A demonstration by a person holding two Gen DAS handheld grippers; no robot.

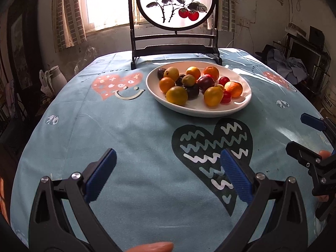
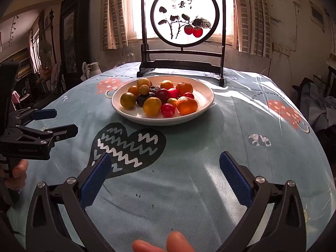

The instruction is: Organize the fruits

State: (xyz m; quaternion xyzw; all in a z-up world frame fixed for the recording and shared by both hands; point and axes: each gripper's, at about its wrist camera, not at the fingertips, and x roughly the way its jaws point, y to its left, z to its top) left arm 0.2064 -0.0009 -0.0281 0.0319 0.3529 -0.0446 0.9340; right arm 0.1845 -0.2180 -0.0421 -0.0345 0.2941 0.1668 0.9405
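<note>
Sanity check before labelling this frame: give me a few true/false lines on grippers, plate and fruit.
1. Both grippers, left and right, are open and empty. True.
2. All the fruit is on the plate. True.
3. The plate sits on the dark heart. False: it sits beyond it, on the blue cloth.
4. The left gripper holds an orange. False: nothing is between its fingers.
5. A framed screen stands behind the plate. True.
</note>
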